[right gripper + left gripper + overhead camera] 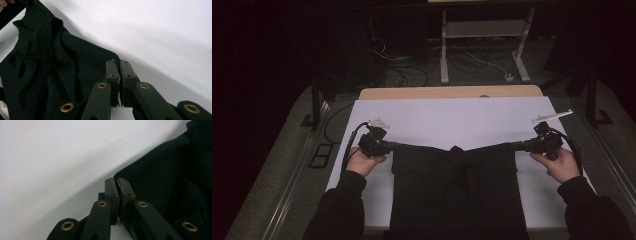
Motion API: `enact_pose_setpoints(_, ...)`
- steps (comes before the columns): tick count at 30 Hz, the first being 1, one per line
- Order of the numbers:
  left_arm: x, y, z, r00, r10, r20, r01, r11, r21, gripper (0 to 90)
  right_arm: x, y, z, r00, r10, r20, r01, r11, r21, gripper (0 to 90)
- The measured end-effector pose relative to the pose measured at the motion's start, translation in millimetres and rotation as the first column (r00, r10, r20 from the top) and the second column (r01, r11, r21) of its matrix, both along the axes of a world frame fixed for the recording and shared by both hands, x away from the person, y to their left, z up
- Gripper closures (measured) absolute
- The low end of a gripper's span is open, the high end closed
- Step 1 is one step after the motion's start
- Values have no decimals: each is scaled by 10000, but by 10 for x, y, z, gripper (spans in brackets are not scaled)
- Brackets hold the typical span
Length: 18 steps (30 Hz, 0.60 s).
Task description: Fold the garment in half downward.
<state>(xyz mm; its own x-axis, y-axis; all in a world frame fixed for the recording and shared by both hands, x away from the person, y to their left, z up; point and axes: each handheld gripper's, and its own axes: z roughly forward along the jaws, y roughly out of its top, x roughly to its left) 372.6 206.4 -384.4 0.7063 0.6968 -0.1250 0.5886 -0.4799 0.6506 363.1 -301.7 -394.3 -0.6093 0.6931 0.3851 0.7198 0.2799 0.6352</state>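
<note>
A black garment (457,190) lies on the white table cover (452,115), its top edge stretched between both hands and sagging in the middle. My left gripper (393,145) is shut on the garment's left corner. In the left gripper view the jaws (117,185) pinch the cloth edge, with the black garment (170,182) spreading to the right. My right gripper (518,145) is shut on the right corner. In the right gripper view the closed jaws (118,67) hold the fabric, and the garment (50,65) hangs to the left in folds.
A wooden table edge (452,92) shows behind the white cover. Beyond it stand a white metal frame (482,45) and loose cables (402,70) on the dark floor. Bare white cover lies to either side of the garment.
</note>
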Motion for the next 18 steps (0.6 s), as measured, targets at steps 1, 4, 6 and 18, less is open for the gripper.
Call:
enact_pose_setpoints(1, 8, -1, 10, 10000, -32, 19, 32, 10000, 37, 860, 6, -2, 12, 10000, 11, 21, -11, 10000, -20, 856)
enact_pose_setpoints(4, 26, -6, 38, 10000, -9, 74, 8, 10000, 50, 860, 25, -1, 51, 10000, -4, 64, 4, 10000, -64, 855)
enact_pose_setpoints(6, 34, -5, 52, 9999, 27, 122, -27, 10000, 37, 860, 37, 3, 74, 10000, -8, 81, 9, 10000, -67, 855)
enact_pose_setpoints(18, 95, 29, 97, 9998, 173, 77, -173, 9998, 5, 859, 122, 33, 158, 9998, 13, 190, -9, 9997, -236, 855)
